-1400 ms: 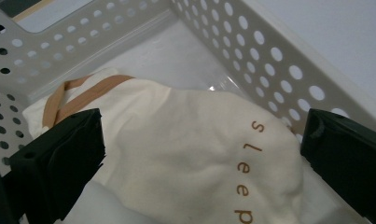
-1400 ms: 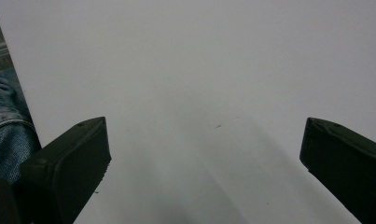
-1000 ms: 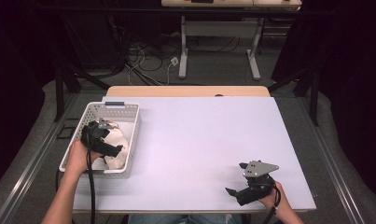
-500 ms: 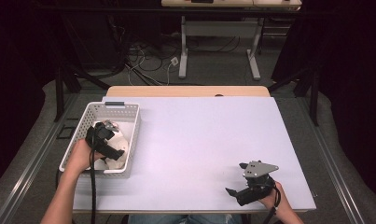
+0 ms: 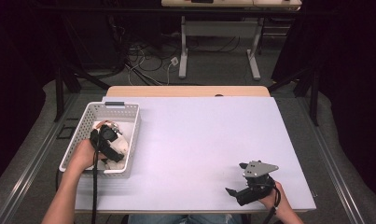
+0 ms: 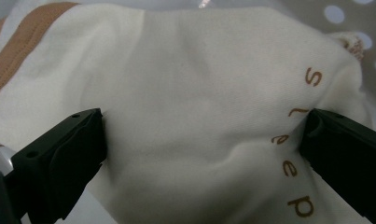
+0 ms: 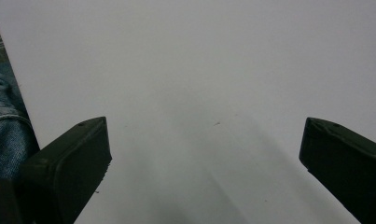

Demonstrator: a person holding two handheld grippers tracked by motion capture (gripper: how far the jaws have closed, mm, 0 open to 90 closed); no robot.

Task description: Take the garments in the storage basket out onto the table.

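High view: the left hand-held gripper is being held down inside a white slatted basket that is standing at the left side of the pale tabletop, its nose lowered onto a cream garment lying in the basket. The person's left hand is seen wrapped around the tool from the basket's near corner, a black cable being trailed back along the forearm. The right hand-held gripper is being rested near the tabletop's front right corner, well apart from the basket, with its grey three-cornered plate turned up and the right hand closed on its handle.

Left gripper view: the cream garment is being pressed close under the camera, its soft folds bulging between the two black jaws, which are being held wide apart on either side of the cloth and are not yet clamped on it. A tan band is seen running along the upper left edge, and brown letters reading "sleep" are being shown down the right side.

Right gripper view: bare tabletop is being faced, the jaws standing wide apart with nothing between them. A strip of blue denim is being glimpsed past the tabletop's edge at the left.
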